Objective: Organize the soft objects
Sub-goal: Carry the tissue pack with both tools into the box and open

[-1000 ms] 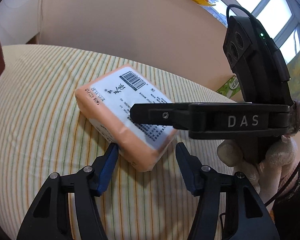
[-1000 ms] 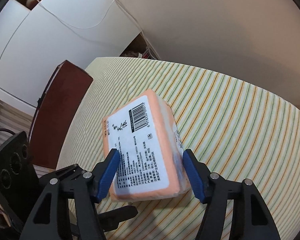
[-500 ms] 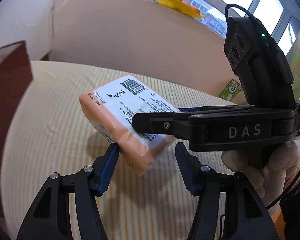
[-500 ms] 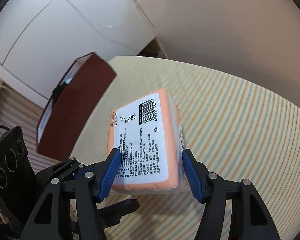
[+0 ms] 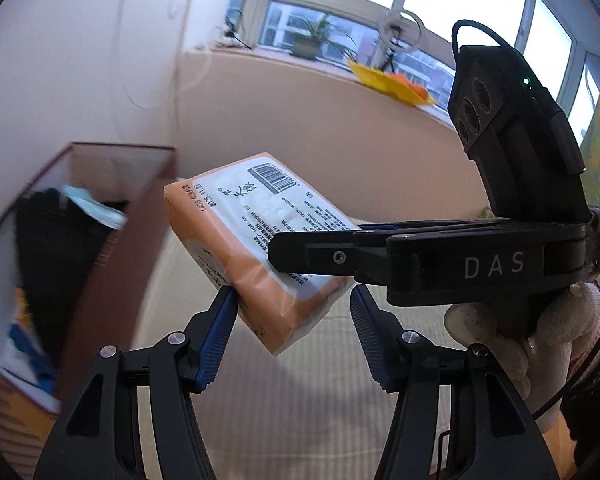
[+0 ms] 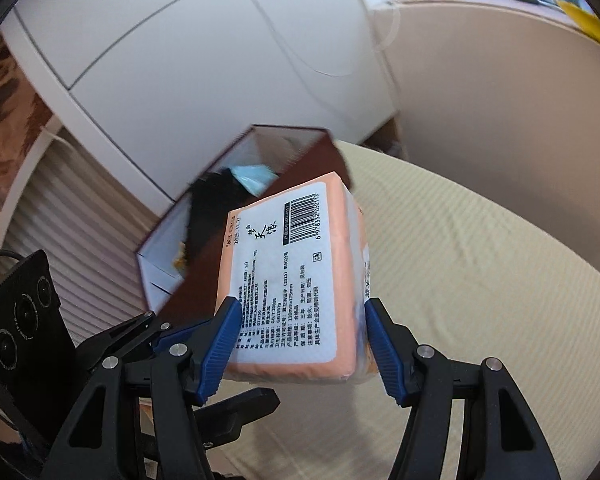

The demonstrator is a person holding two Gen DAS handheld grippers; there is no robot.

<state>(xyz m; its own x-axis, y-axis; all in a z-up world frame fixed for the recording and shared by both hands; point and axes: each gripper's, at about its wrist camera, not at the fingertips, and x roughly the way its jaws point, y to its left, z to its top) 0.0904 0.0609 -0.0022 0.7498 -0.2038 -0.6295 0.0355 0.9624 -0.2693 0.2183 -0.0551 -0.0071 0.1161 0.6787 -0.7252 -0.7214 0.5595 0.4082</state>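
Gripping glossy, pillowy orange tissue pack (image 6: pixel 296 280)

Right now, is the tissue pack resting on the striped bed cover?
No, the right tongs hold the tissue pack lifted in the air, above the bed cover.

Count on inspection:

- Tissue packs: one orange tissue pack (image 6: pixel 296 280), wrapped in plastic, carrying one white printed label with one barcode.
- Boxes: one dark red box (image 5: pixel 112 240), open-topped, to the left of the left tool.
- Items inside the box: one black item and one light blue item discernible; further coloured contents are too blurred to count.
- Tools: two, the left tool (image 5: pixel 292 336) and the right tool (image 6: pixel 300 344), each with two blue-padded fingers.
- Potted plants on the window sill: at least two.
- Yellow object on the sill: one.
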